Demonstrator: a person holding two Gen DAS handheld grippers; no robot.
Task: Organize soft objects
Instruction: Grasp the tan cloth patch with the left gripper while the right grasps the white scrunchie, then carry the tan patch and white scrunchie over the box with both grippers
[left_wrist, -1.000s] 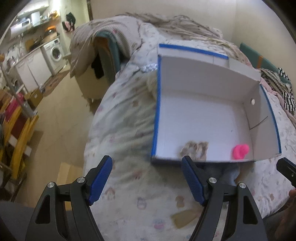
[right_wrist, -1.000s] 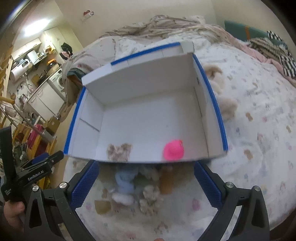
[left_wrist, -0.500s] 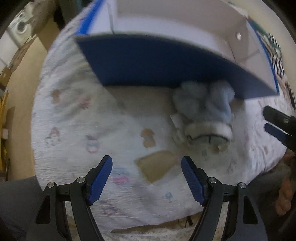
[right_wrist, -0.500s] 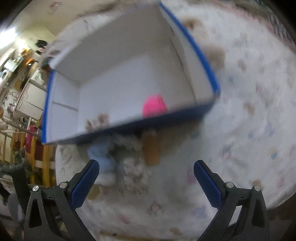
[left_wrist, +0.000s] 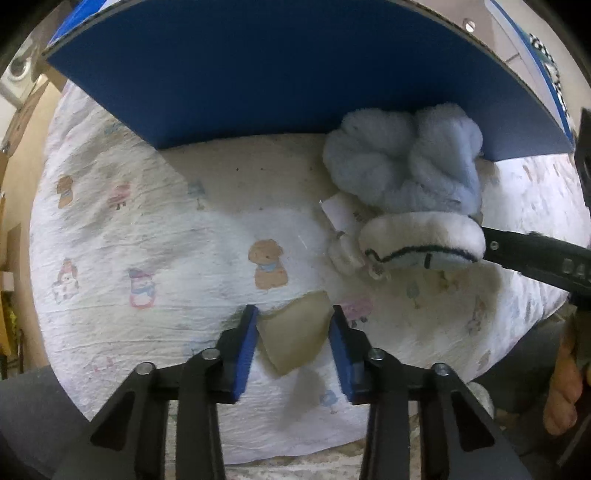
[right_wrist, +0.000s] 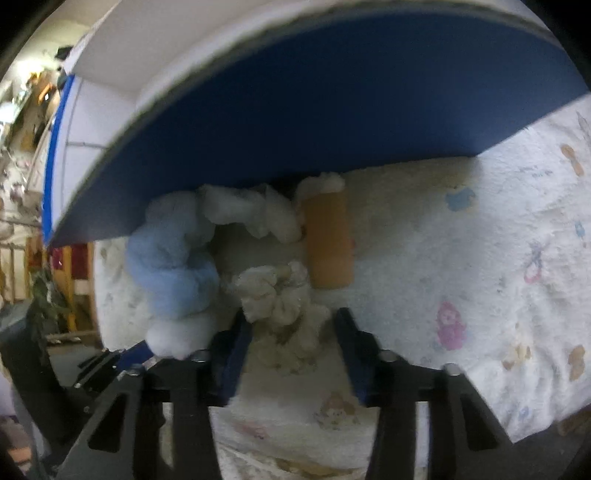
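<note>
The white quilted bedspread printed with small cartoon animals (left_wrist: 155, 236) carried everything. A blue-sided, white-lined cardboard box (left_wrist: 280, 74) stood at its far side, the near wall facing both cameras. A pale blue plush toy with a white stitched muzzle (left_wrist: 402, 173) lay against that wall; beside it were a cream fluffy scrunchie-like bundle (right_wrist: 280, 306) and a tan soft cylinder (right_wrist: 328, 243).

The left gripper (left_wrist: 291, 343) pointed straight down, its jaws narrowing around a flat tan wedge-shaped soft piece (left_wrist: 295, 336); the blue pads flanked the piece, and contact was not evident. The right gripper (right_wrist: 291, 343) was angled steeply downward, jaws closing about the cream bundle, whose fluff touched the left pad while a gap remained at the right pad.

For a sound pick, each closure should probably be completed before lifting. The flat wedge likely needed the pads pressed into the bedspread to catch its edges without pinching the fabric. The bundle should be taken through its bulk, not loose fluff.
</note>
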